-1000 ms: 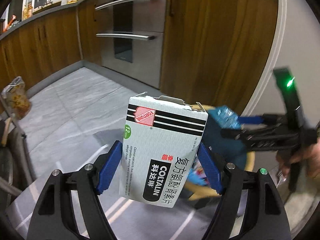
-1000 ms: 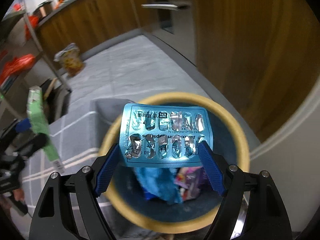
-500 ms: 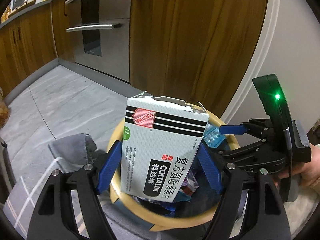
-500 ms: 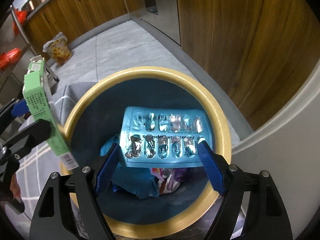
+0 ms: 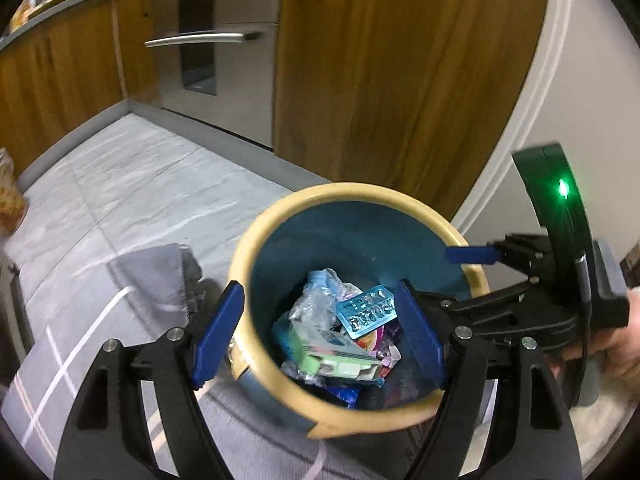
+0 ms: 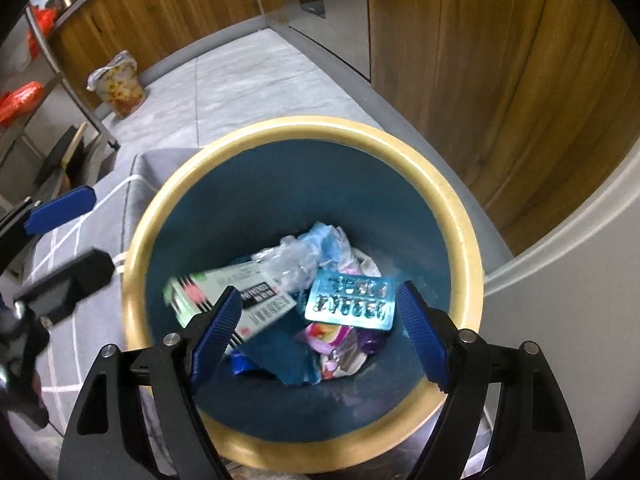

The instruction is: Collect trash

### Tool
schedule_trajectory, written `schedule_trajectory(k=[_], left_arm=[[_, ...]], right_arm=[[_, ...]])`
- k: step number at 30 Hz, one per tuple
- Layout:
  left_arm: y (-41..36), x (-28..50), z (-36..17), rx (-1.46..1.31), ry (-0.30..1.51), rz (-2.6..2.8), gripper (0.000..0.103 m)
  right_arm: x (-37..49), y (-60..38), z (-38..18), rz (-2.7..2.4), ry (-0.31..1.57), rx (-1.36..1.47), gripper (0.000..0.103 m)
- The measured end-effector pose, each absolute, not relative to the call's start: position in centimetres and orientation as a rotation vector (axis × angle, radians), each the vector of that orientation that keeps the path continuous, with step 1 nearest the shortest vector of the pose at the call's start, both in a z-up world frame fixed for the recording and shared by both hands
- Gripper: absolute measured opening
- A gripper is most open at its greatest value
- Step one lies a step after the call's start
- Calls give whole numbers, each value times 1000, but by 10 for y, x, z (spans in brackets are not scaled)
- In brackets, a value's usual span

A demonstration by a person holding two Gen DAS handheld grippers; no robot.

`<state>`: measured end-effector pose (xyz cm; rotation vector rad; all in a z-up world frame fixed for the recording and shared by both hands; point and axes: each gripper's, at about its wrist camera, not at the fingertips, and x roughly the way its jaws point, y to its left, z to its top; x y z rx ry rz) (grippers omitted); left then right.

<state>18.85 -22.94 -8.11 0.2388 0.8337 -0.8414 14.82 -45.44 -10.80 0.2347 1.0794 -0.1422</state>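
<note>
Both the left hand-held gripper (image 5: 320, 326) and right hand-held gripper (image 6: 320, 326) hang spread and empty over the bin (image 6: 460, 216); box (image 6: 224, 284) and blister pack (image 6: 350, 306) lie inside, below the fingers. Drop seems done; next, seek more trash.

The blue blister pack (image 6: 350, 303) lies flat atop the rubbish inside the yellow-rimmed bin (image 6: 460, 216). Beside it, the medicine box (image 6: 228, 294) rests tilted (print blurred).
</note>
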Motion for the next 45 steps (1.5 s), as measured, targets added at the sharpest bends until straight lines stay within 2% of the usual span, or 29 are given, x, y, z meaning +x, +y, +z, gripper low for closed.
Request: schedule_trajectory(k=[16,23,26,37,45], left_arm=[[-151,106,1,175,728,-623,77],[-133,74,27,125,660,-577,86],[-125,66,30,113,582,-564,98],[-129,65,2,114,594,-554,98],[-130,62,-6,145,523,-525,98]], right_arm=[[54,-389,-33,-94,899,163,81],[22,-369,-13,-123,784,131,84],[10,-367,-6,-191,705,104,93],[-8,-359,2,-288,526,96,98],[-8,-363,0,-331,503,102,98]])
